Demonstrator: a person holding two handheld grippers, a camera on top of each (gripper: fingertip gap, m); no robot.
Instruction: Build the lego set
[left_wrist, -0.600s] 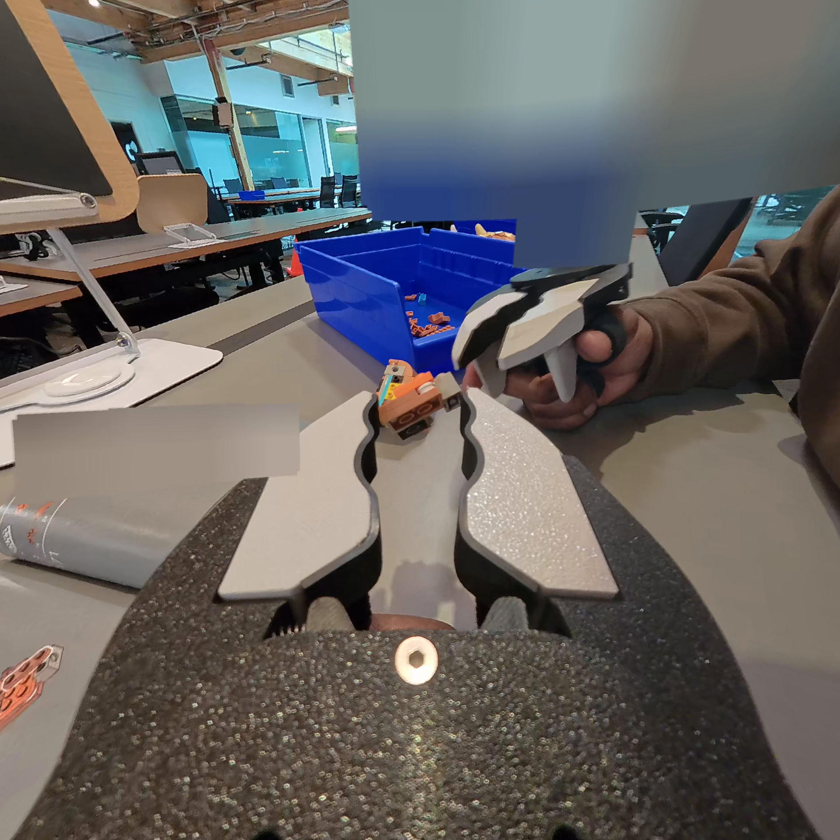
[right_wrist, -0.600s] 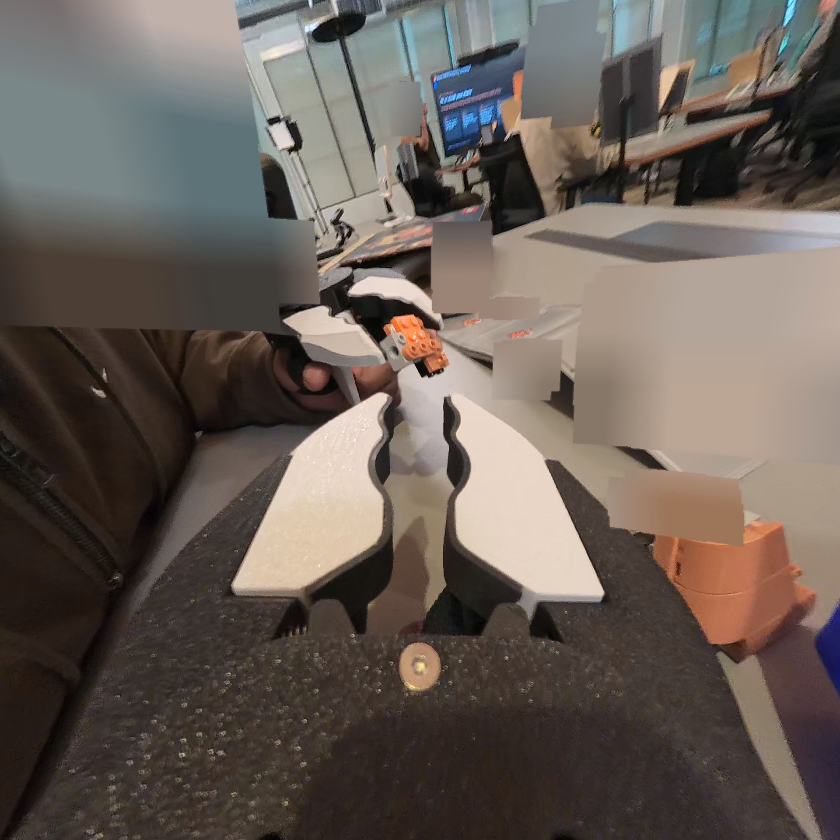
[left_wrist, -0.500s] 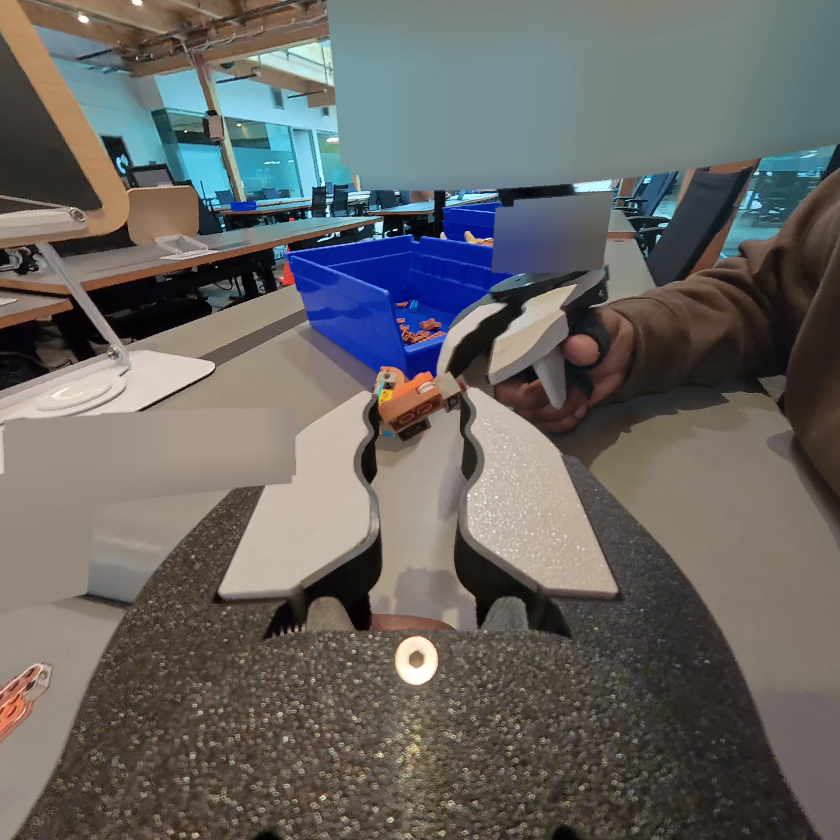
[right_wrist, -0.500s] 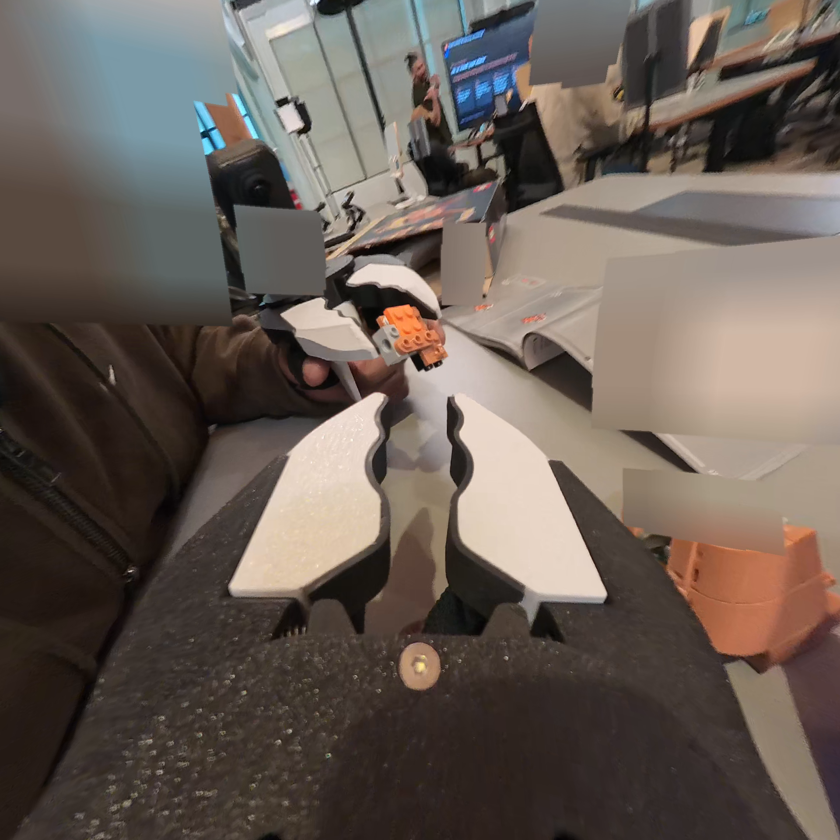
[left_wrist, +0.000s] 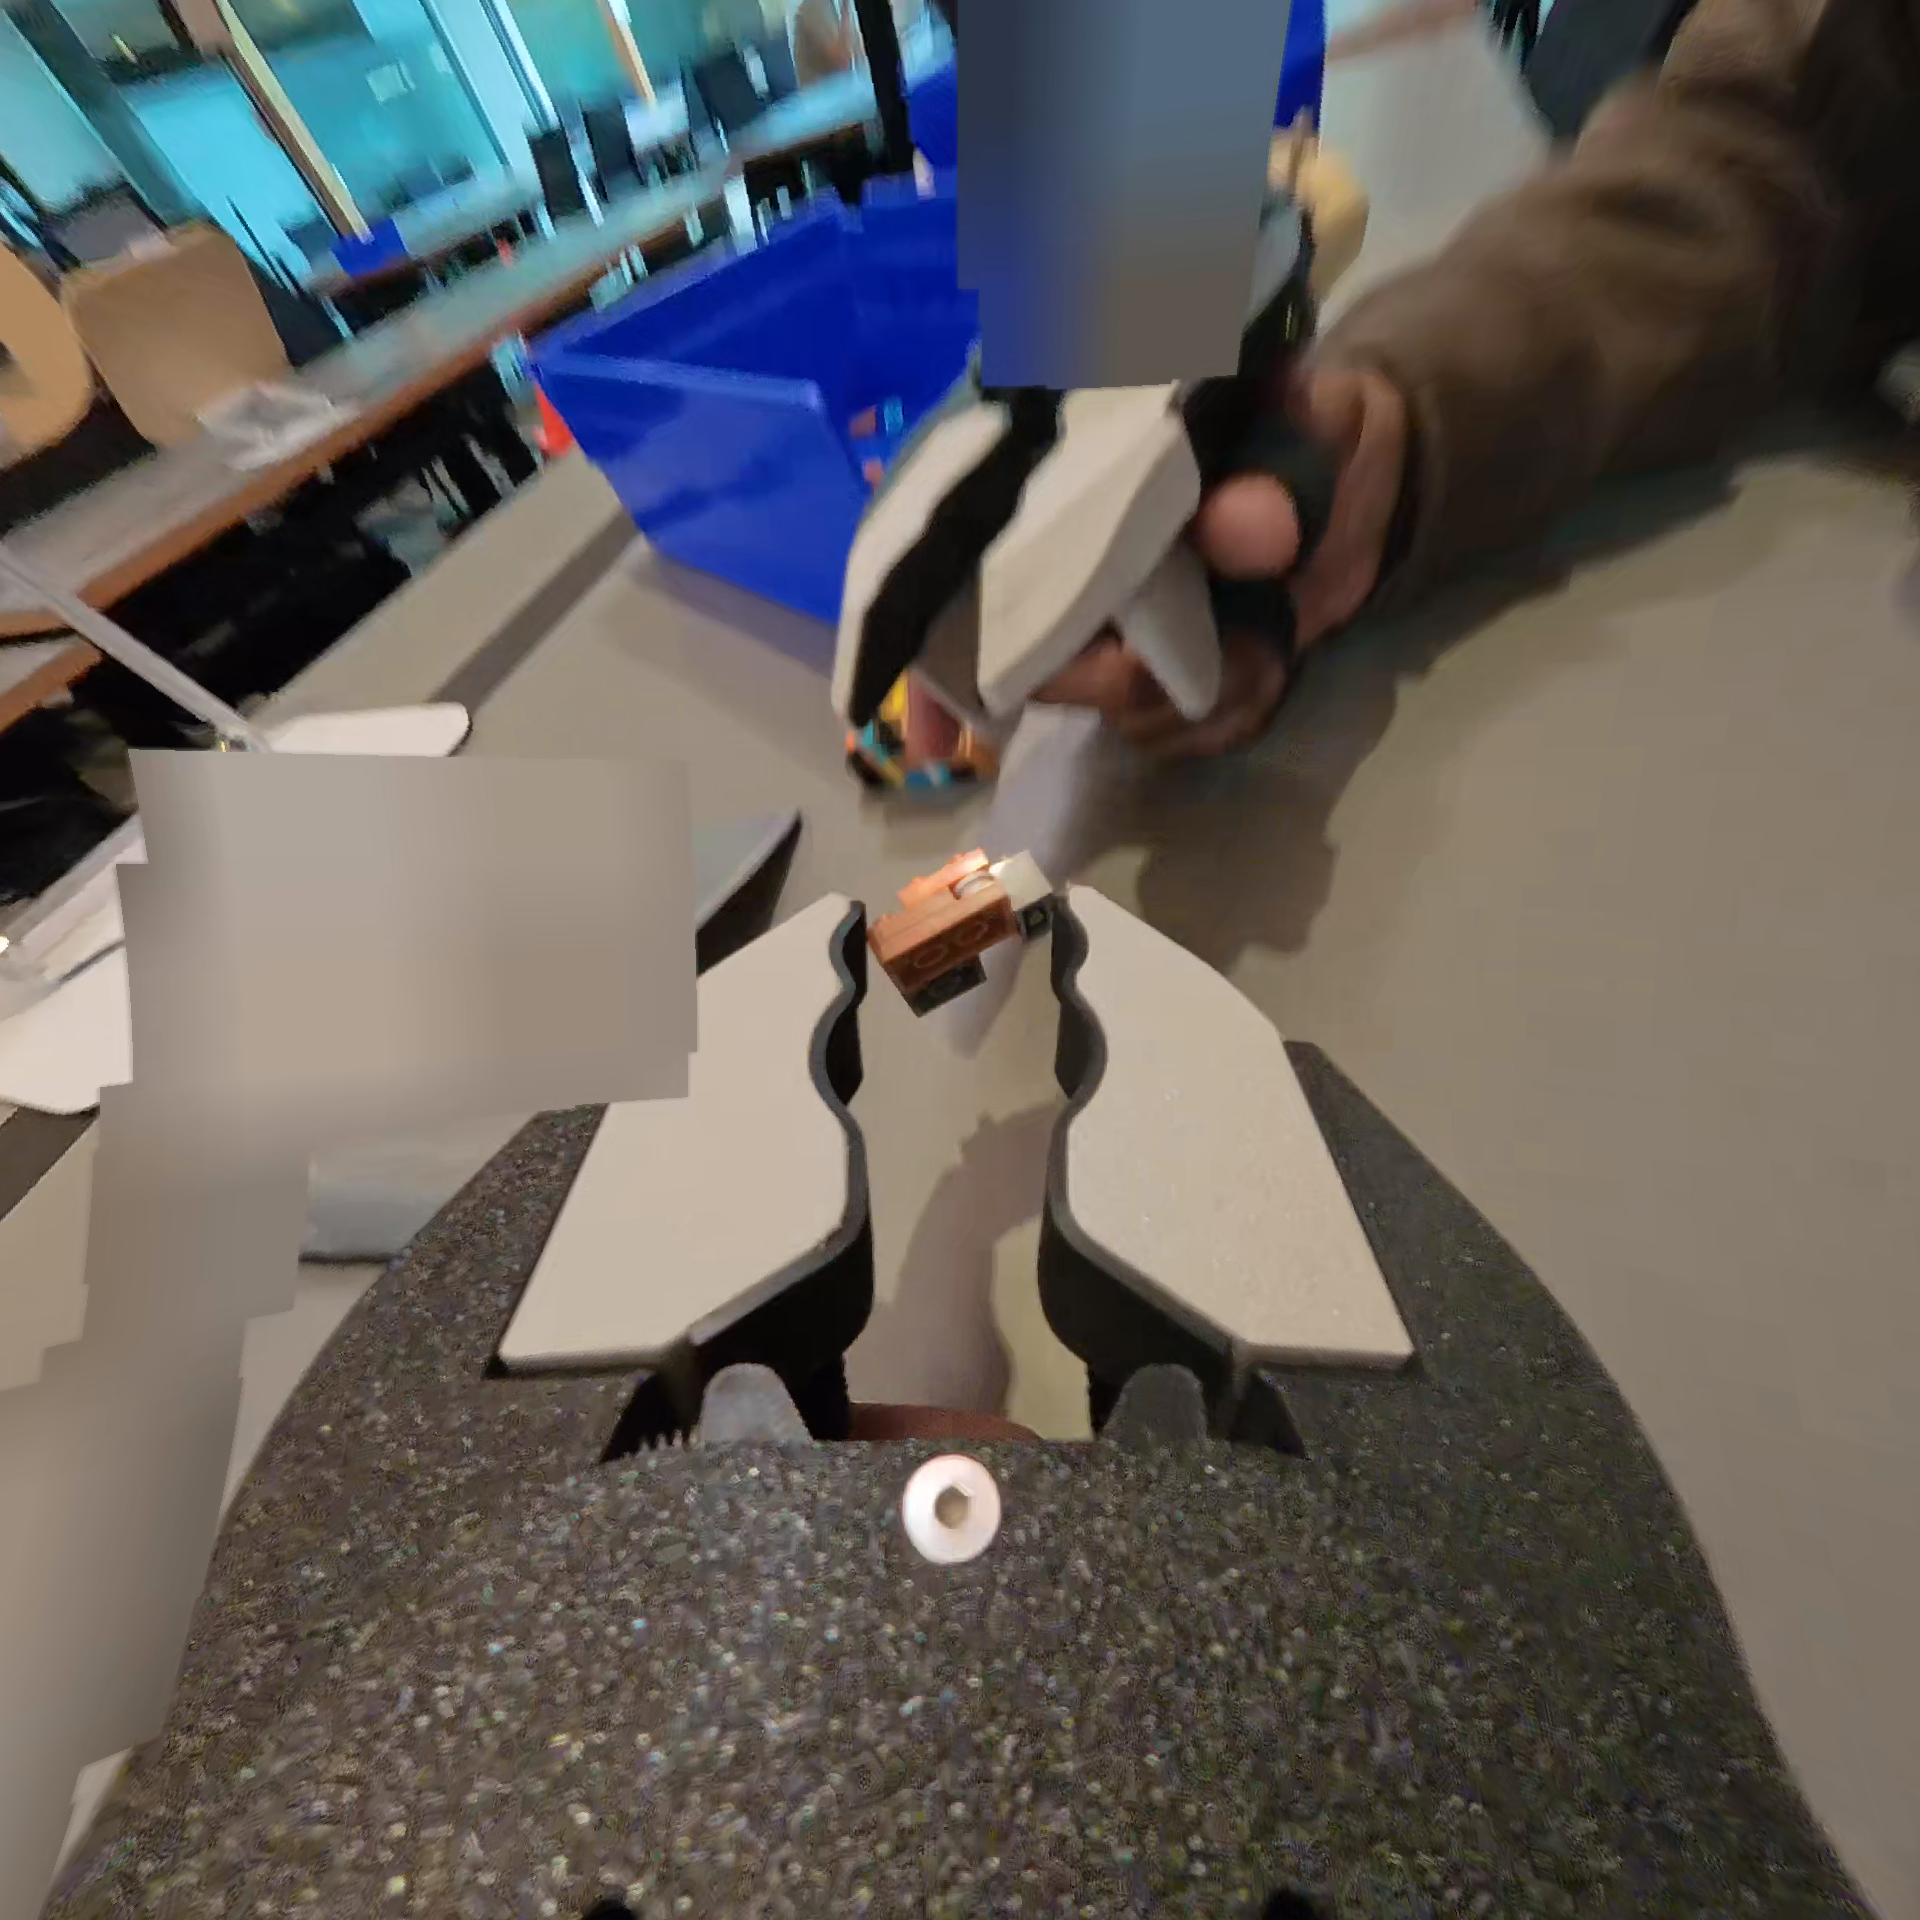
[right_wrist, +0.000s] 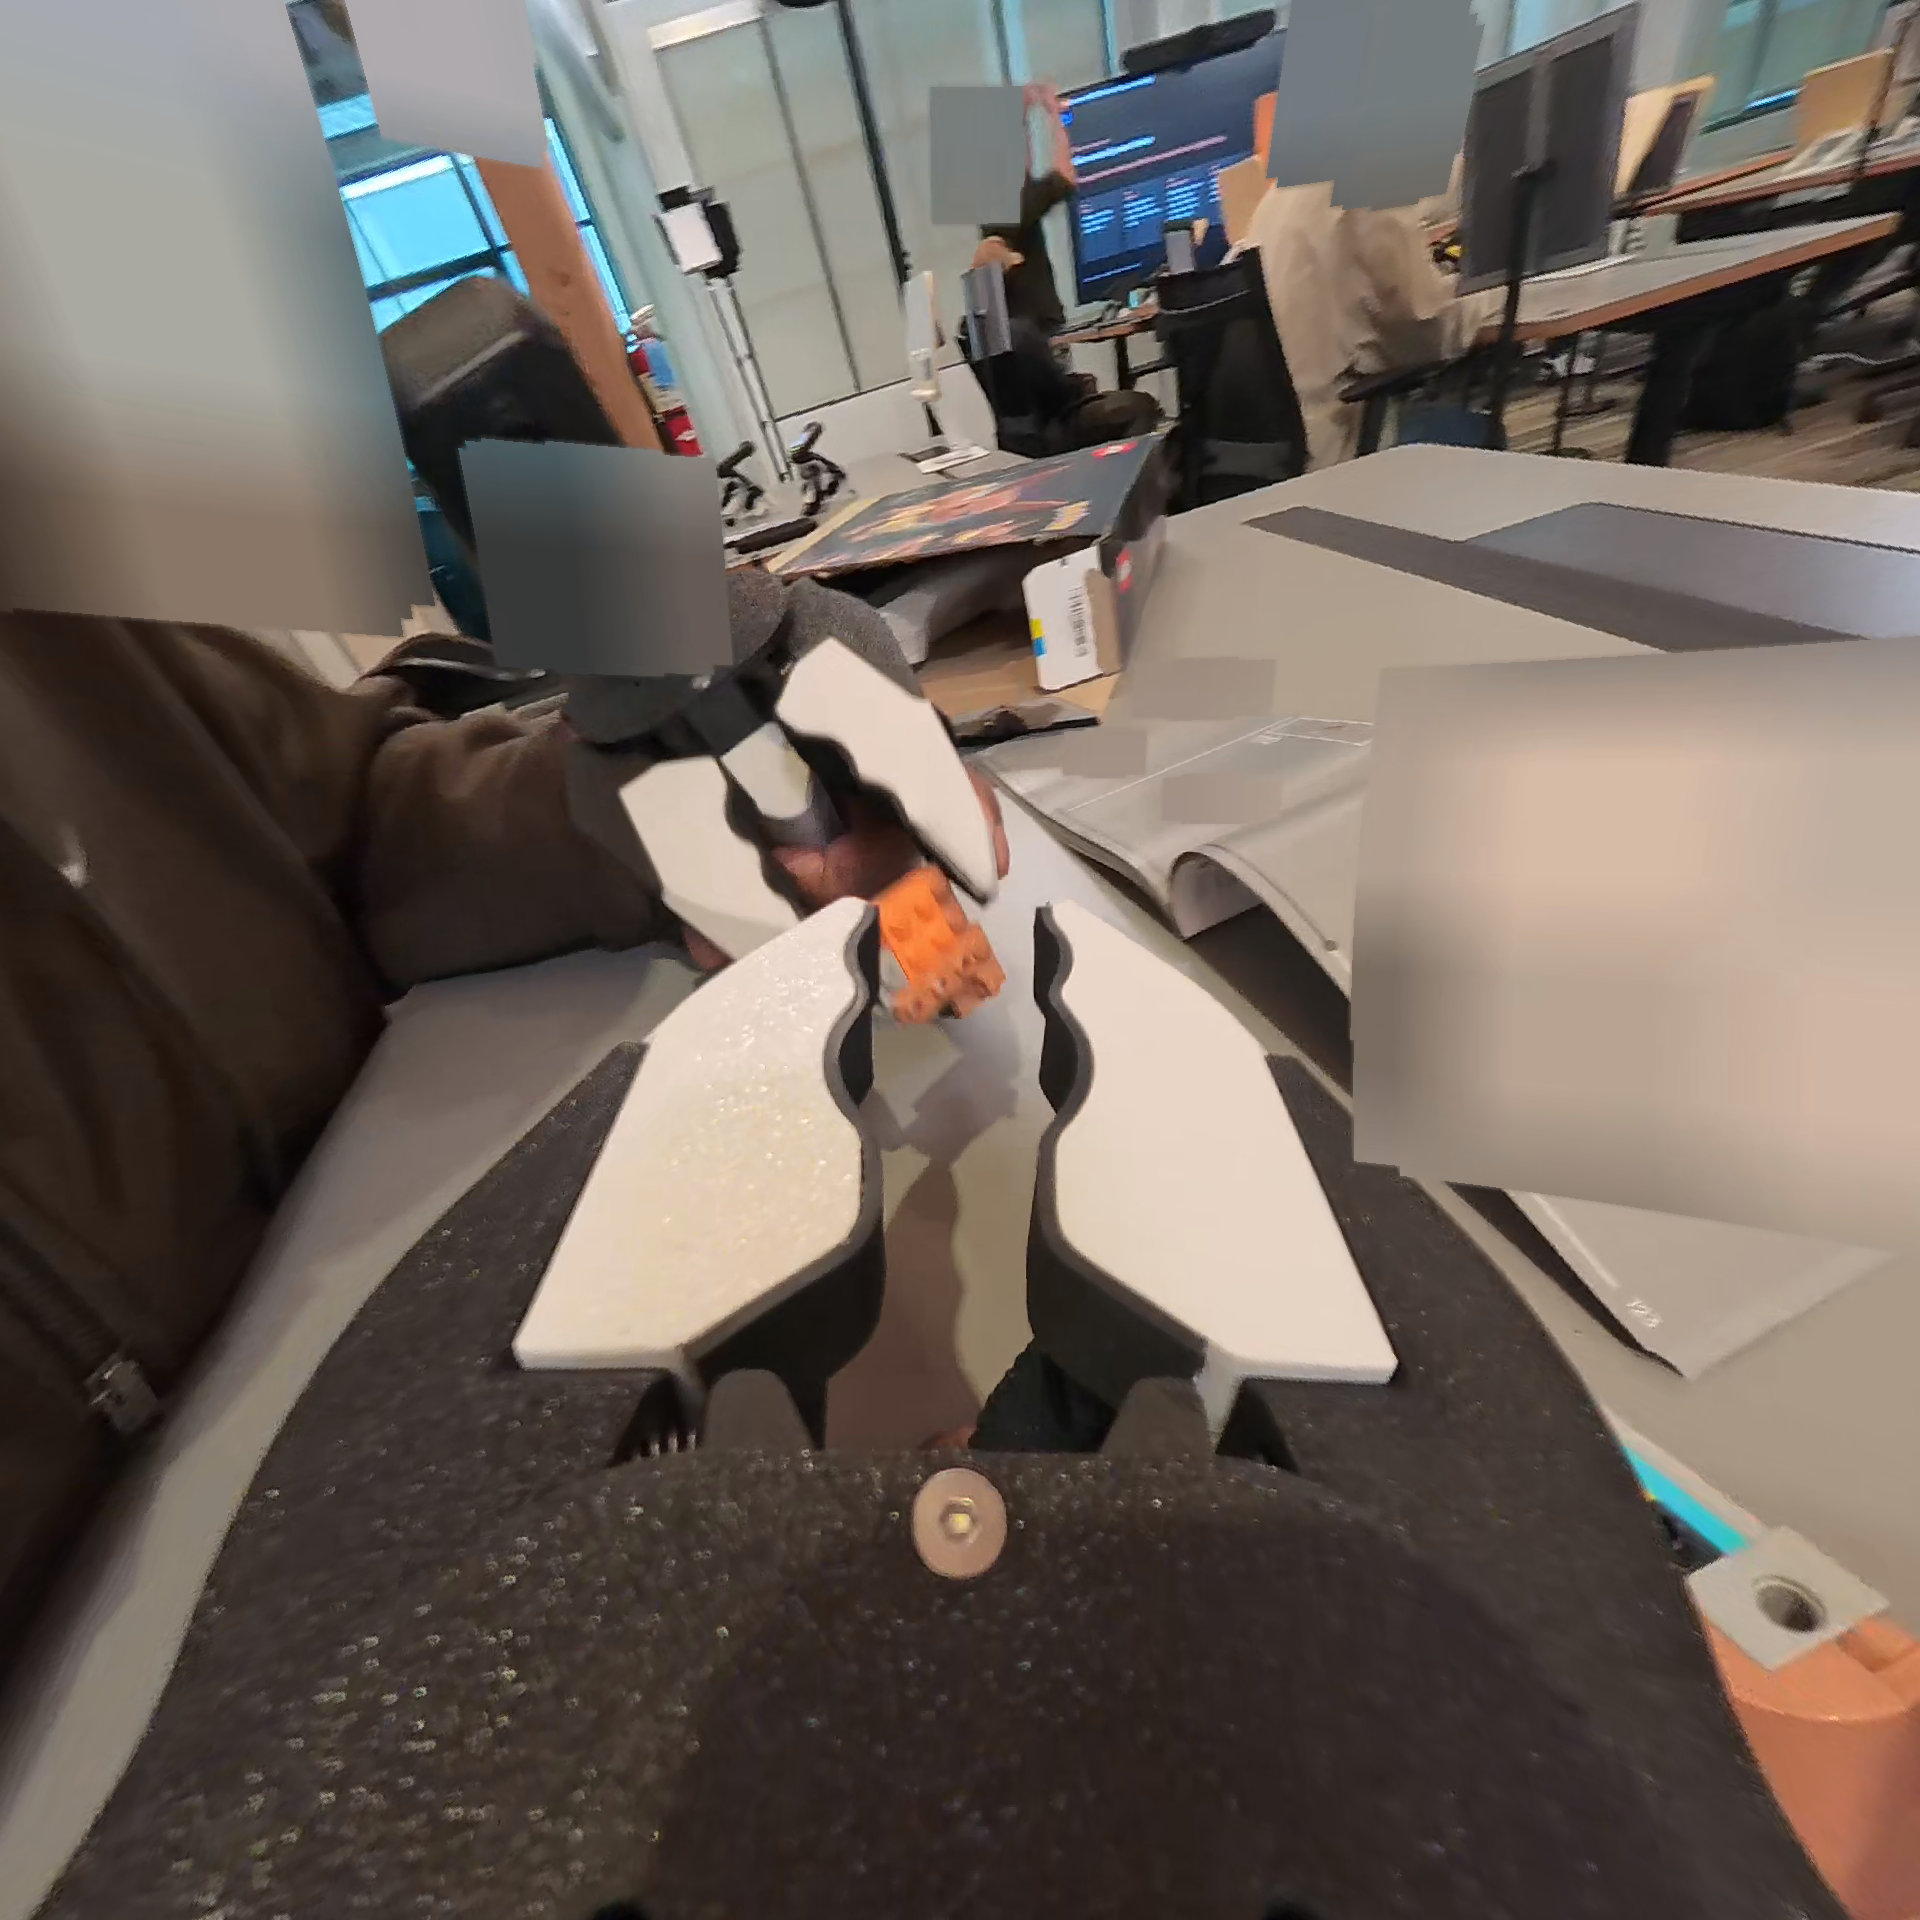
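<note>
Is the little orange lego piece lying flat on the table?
No, the orange lego piece is held up between the left gripper's fingertips, above the grey table.

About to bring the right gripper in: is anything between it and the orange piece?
Nothing visible. The orange piece sits just past the open fingers of the right gripper, clamped in the left gripper.

The left gripper's fingers (left_wrist: 727, 1164) carry pale, finely grained matt plates on a rough, speckled black foam-like body, with a shiny metal screw (left_wrist: 951, 1508). The orange lego piece (left_wrist: 945, 940) and blue bin (left_wrist: 727, 436) look like smooth, glossy plastic. The grey bench (left_wrist: 1558, 1039) is smooth and matt; the person's brown sleeve (right_wrist: 312, 831) is soft cloth, and the box (right_wrist: 1081, 613) is printed cardboard.
</note>
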